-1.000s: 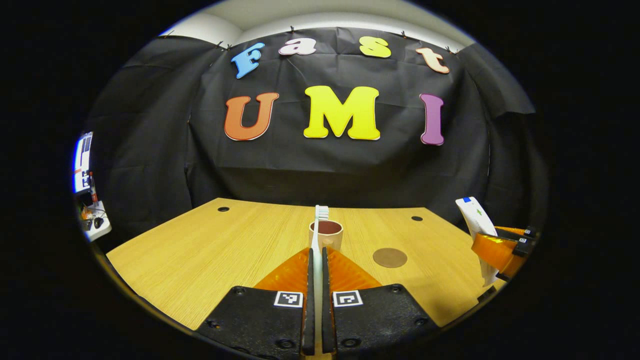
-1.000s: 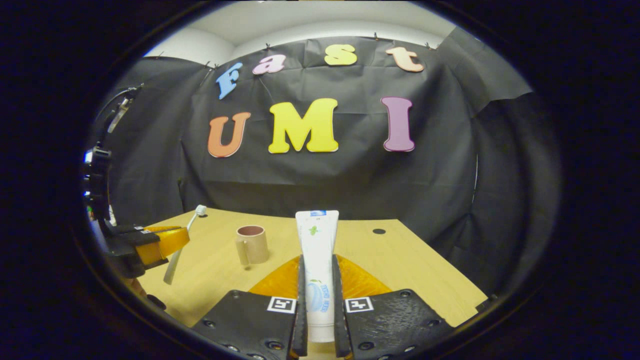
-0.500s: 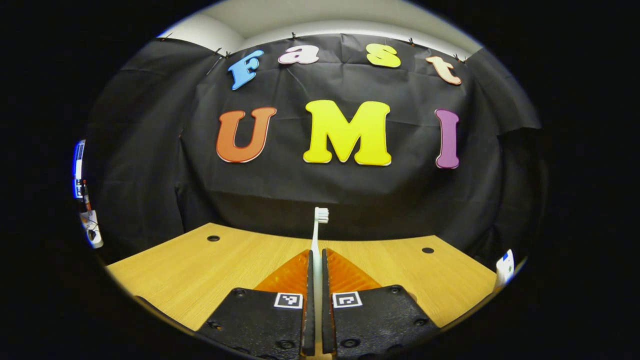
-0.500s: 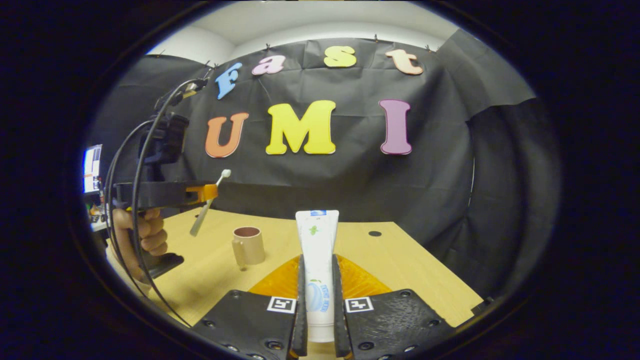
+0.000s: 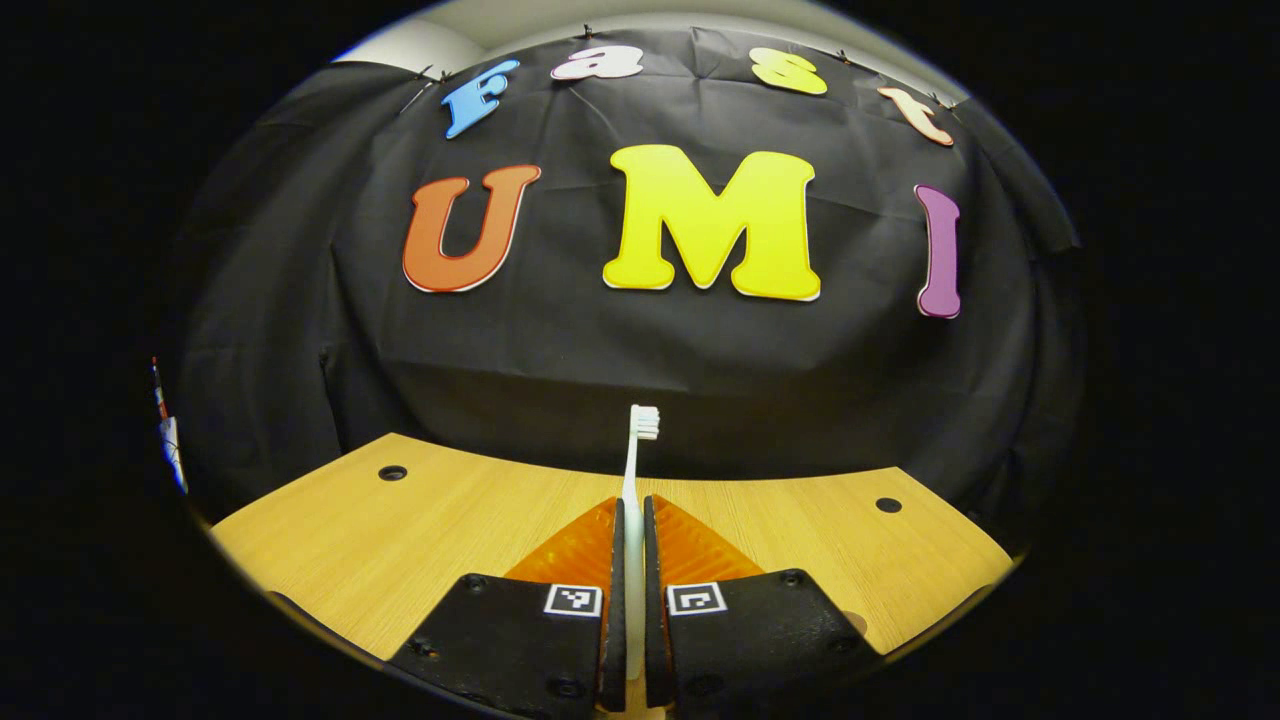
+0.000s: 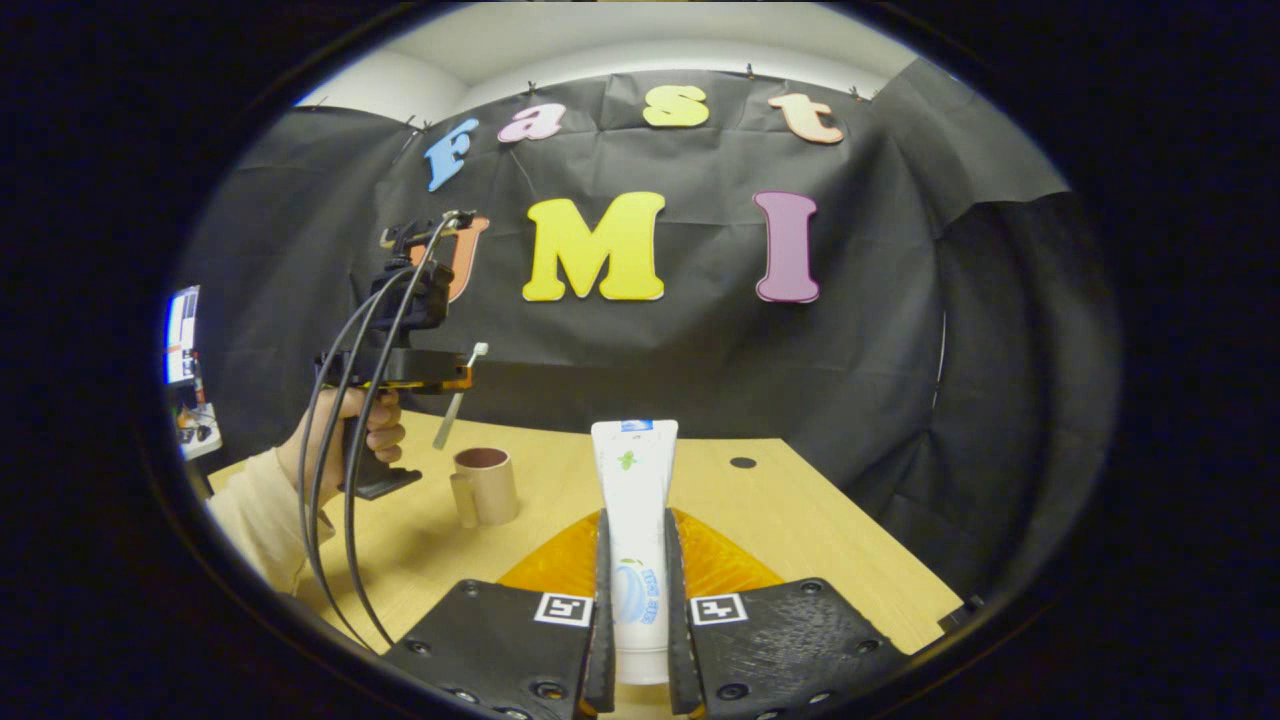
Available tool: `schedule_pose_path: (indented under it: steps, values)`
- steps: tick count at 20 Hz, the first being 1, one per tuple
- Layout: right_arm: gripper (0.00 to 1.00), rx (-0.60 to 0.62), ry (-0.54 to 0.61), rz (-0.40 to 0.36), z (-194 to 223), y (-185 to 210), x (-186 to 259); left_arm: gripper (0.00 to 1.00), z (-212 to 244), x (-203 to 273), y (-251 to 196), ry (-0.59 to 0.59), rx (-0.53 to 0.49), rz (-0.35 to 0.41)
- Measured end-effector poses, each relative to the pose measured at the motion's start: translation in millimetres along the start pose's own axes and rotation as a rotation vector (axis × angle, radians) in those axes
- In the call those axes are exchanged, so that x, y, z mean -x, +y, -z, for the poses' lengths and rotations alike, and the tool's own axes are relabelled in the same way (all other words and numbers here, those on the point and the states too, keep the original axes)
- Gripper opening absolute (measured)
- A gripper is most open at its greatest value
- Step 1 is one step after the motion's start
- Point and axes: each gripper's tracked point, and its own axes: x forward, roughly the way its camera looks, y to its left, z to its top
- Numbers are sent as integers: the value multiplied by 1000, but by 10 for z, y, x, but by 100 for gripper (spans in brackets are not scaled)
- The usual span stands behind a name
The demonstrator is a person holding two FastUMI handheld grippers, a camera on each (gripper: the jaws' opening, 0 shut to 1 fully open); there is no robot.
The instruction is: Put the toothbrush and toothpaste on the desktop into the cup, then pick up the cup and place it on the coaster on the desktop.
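Note:
My left gripper (image 5: 630, 510) is shut on a white toothbrush (image 5: 636, 455) whose bristled head points up and forward. In the right gripper view that same left gripper (image 6: 455, 378) hangs in the air just above and left of the pink cup (image 6: 487, 486), with the toothbrush (image 6: 458, 408) slanting down toward the cup's mouth. A hand (image 6: 365, 430) holds its handle. My right gripper (image 6: 634, 520) is shut on a white toothpaste tube (image 6: 633, 520), held upright above the wooden desktop (image 6: 800, 540), to the right of the cup.
The wooden desktop (image 5: 400, 530) has small round cable holes at its far corners (image 5: 392, 472) (image 5: 888, 505). Cables (image 6: 345, 500) trail down from the left gripper. A cluttered side table (image 6: 195, 425) and a screen stand beyond the desk's left edge.
The left gripper has risen and moved forward over the desk, carrying the toothbrush to just above the cup. The cup and coaster dropped out of its view. The right gripper stayed nearly still.

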Motion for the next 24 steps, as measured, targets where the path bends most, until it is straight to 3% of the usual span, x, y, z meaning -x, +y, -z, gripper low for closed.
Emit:
schedule_pose_path:
  steps: [13, 18, 19, 21, 24]
  values:
    - [21, 1, 58, -42, 135, 103, -40, 12, -67, -4, -62, -14, -20, -1]
    - [21, -16, 81, -50, 179, 106, -58, 13, 32, 49, -221, 21, 4, 68]
    - [21, -19, 82, -48, 178, 104, -62, 21, 19, 65, -283, 17, 9, 102]
    - [21, -11, 79, -44, 188, 98, -80, 94, 23, 113, -254, 12, 2, 94]
    - [21, -22, 80, -53, 190, 128, -130, 99, -27, 171, -103, -8, -74, 16]
